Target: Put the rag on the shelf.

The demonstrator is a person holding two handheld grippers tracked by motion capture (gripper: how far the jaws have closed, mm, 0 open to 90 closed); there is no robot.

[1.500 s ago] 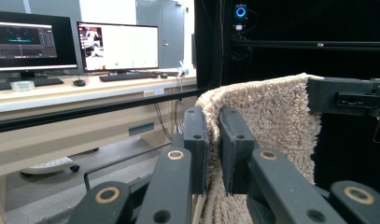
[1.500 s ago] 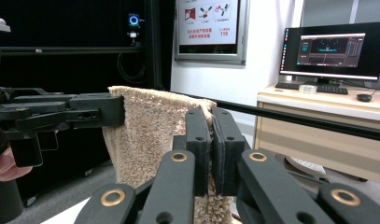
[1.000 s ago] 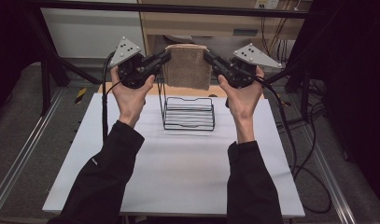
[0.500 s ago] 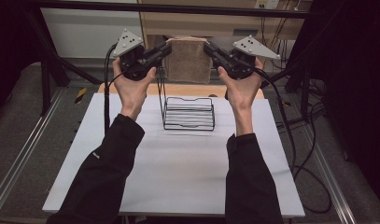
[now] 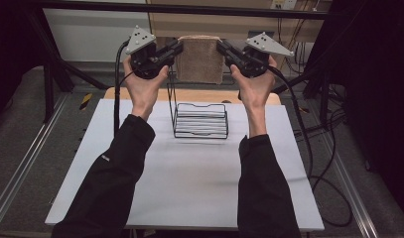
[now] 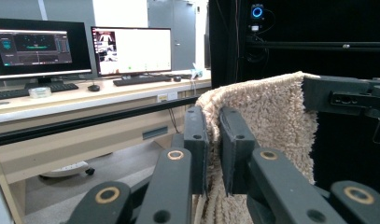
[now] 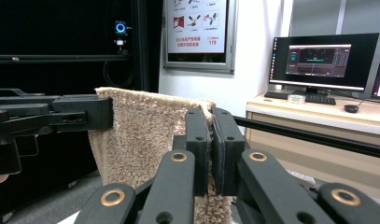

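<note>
I held the towel (image 5: 200,59) stretched by its top corners, left gripper (image 5: 175,48) and right gripper (image 5: 223,48) each clamped on it, wire rack (image 5: 200,120) at six o'clock below.

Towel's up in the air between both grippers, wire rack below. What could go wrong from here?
1. The left gripper and right gripper each pinch just a top corner of the beige towel; the thick pile could slip out.
2. If the hands spread, the stretched towel may tug free of one side.
3. On lowering, its hanging edge could snag on the wire rack, which looks light, and drag it.
</note>
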